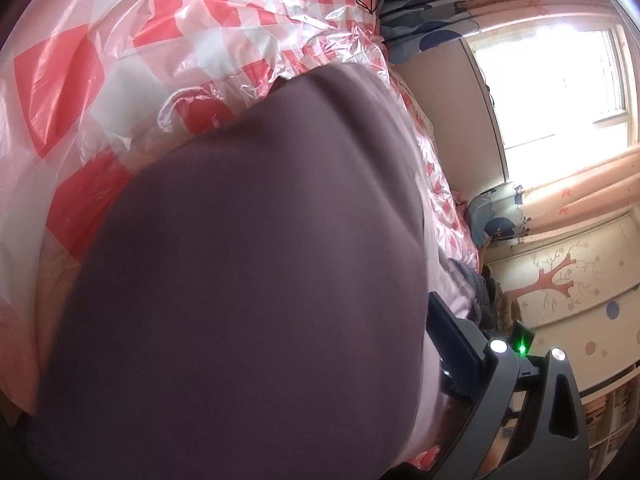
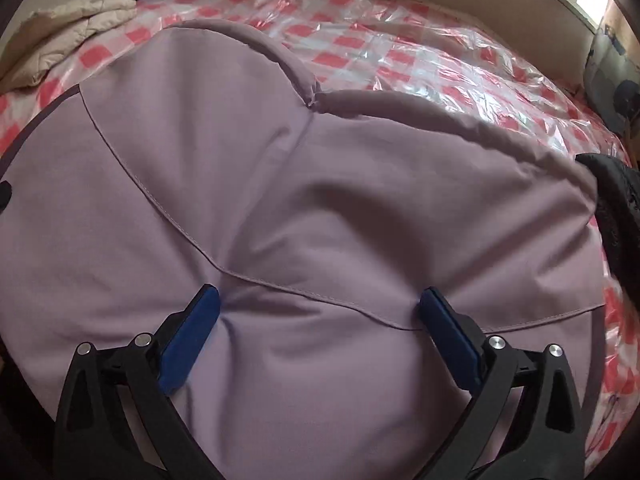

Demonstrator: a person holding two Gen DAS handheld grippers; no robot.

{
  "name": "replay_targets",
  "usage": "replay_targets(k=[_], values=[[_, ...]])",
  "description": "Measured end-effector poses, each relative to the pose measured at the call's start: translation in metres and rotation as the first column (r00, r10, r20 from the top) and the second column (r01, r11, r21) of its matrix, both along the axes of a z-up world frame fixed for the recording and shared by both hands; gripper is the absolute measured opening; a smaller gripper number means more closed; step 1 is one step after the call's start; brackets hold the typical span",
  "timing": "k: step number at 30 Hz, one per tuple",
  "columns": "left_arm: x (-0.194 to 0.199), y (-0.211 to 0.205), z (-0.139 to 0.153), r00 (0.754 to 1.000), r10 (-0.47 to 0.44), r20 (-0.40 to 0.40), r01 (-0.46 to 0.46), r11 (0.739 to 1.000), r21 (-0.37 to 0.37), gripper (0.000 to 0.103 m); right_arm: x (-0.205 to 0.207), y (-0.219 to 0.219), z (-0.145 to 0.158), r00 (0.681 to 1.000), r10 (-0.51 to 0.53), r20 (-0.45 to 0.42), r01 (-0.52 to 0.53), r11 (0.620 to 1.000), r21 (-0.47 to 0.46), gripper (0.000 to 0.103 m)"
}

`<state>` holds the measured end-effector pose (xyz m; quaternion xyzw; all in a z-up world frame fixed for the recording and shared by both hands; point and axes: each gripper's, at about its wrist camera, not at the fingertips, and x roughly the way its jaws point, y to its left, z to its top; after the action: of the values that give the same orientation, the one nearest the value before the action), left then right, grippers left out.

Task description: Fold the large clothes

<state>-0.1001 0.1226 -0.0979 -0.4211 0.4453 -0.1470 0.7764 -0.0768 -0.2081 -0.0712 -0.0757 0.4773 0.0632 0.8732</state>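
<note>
The bed (image 2: pixel 420 40) has a pink checked plastic cover, and the mauve garment (image 2: pixel 300 200) lies spread on it, under and between the right gripper (image 2: pixel 318 300) fingers, which stand wide and grip nothing. The left gripper (image 1: pixel 460 340) is mostly hidden behind the garment; its state I cannot tell

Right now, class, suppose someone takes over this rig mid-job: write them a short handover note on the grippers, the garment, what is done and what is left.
Right gripper: open wide, blue pads apart, tips pressing into the mauve garment, gripping nothing.
Left gripper: mostly hidden behind a raised, blurred part of the garment; whether it is open or shut cannot be told.
Garment: spread on the bed's red-checked plastic cover, one stitched layer lying over another.
Done: apparently a first fold.
Left: probably the remaining folds and smoothing.
</note>
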Motion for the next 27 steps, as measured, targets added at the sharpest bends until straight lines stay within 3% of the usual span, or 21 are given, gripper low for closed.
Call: replay_targets(k=[2, 4, 6, 8, 9, 11, 13, 15, 17, 20, 22, 23, 27], values=[[-0.001, 0.000, -0.001, 1.000, 0.001, -0.009, -0.001, 1.000, 0.006, 0.096, -0.005, -0.007, 0.018, 0.998, -0.061, -0.009, 0.062, 0.996, 0.063, 0.096], [-0.002, 0.004, -0.004, 1.000, -0.001, -0.017, 0.000, 1.000, -0.016, 0.096, -0.027, -0.008, 0.040, 0.995, -0.075, 0.070, 0.067, 0.992, 0.109, 0.096], [-0.001, 0.007, -0.005, 1.000, 0.004, -0.017, -0.004, 1.000, -0.031, 0.096, -0.053, 0.001, 0.042, 0.993, -0.077, 0.091, 0.071, 0.995, 0.073, 0.096], [0.001, 0.006, -0.007, 1.000, 0.009, -0.018, -0.010, 0.999, -0.039, 0.096, -0.059, 0.015, 0.012, 0.999, -0.034, -0.004, 0.034, 0.999, -0.016, 0.096], [0.002, 0.005, -0.008, 1.000, 0.014, -0.021, -0.015, 0.999, -0.033, 0.096, -0.064, 0.022, 0.003, 1.000, -0.001, 0.019, 0.003, 0.998, -0.067, 0.096], [0.000, 0.005, -0.008, 1.000, 0.024, -0.018, -0.025, 1.000, -0.019, 0.096, -0.067, 0.016, 0.015, 1.000, -0.026, 0.015, 0.026, 1.000, -0.016, 0.096], [0.000, 0.005, -0.008, 1.000, 0.017, -0.015, -0.017, 1.000, -0.022, 0.096, -0.078, 0.009, 0.039, 0.993, -0.069, 0.099, 0.062, 0.996, 0.065, 0.096], [0.000, 0.006, -0.008, 1.000, 0.012, -0.007, -0.012, 1.000, -0.024, 0.096, -0.084, 0.011, 0.046, 0.987, -0.086, 0.135, 0.083, 0.996, 0.028, 0.096], [0.001, 0.008, -0.008, 1.000, 0.012, -0.006, -0.012, 1.000, -0.027, 0.096, -0.074, 0.020, 0.010, 0.998, -0.059, 0.012, 0.060, 0.995, -0.078, 0.097], [0.001, 0.007, -0.006, 1.000, 0.012, 0.021, -0.012, 1.000, -0.007, 0.096, -0.077, 0.028, -0.006, 0.998, -0.030, 0.047, 0.036, 0.990, -0.133, 0.097], [-0.002, 0.007, -0.004, 0.999, 0.008, 0.038, -0.009, 1.000, 0.009, 0.096, -0.077, 0.021, 0.014, 0.998, -0.037, 0.044, 0.038, 0.999, -0.031, 0.097], [-0.003, 0.006, -0.002, 0.999, 0.012, 0.046, -0.012, 1.000, 0.020, 0.096, -0.079, 0.017, 0.026, 0.995, -0.052, 0.089, 0.051, 0.999, 0.012, 0.097], [-0.005, 0.001, 0.003, 0.997, 0.014, 0.070, -0.019, 0.997, 0.070, 0.096, -0.070, 0.015, 0.042, 0.979, -0.089, 0.182, 0.091, 0.996, -0.005, 0.097]])
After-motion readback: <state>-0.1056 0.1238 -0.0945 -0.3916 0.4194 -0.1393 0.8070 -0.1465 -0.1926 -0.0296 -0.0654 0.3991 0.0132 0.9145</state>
